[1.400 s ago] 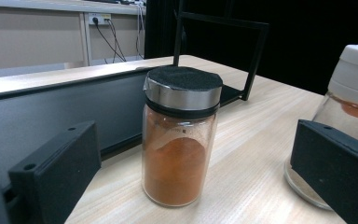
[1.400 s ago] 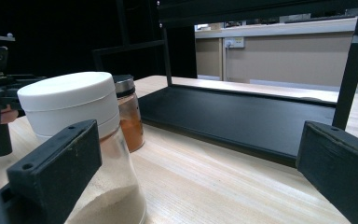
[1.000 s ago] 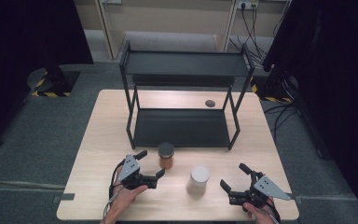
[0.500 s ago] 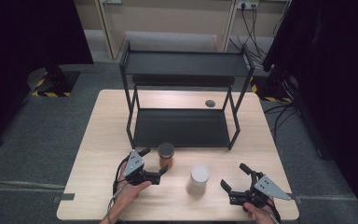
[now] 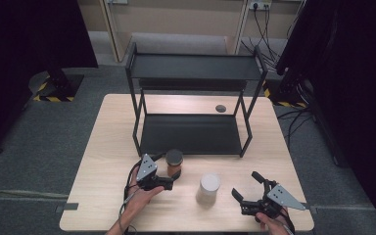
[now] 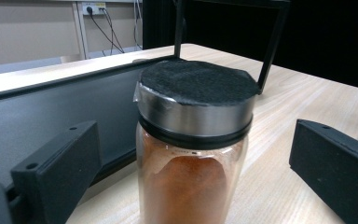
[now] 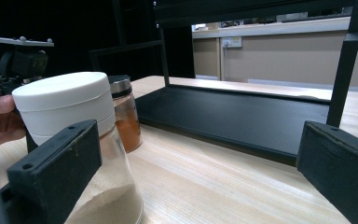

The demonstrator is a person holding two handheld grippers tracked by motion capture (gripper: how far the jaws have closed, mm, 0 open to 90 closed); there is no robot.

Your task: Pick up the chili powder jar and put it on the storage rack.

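I have the left gripper [image 5: 175, 169] at the spice jar [image 5: 174, 162], jaws spread wide with the jar standing between them, no contact yet. The jar sits upright on the table [image 5: 107, 147], just in front of the rack's [image 5: 191, 132] lower shelf. In the left gripper view the jar [image 6: 193, 154] stands about midway between the jaws, with clear gaps on both sides, so I judge the reach is nearly lined up.

To grip well, I would close on the glass body below the metal lid band, squarely, so the jar does not tip or twist. Gently, since it is tall and narrow.

My right gripper [image 5: 248, 190] rests open near the front right edge, just beside the white-lidded jar [image 5: 209, 187], holding nothing.

The shelf lip is close behind the spice jar, and the white-lidded jar stands near on the right. Open table lies to the left and front; lifting straight up looks safest to me.
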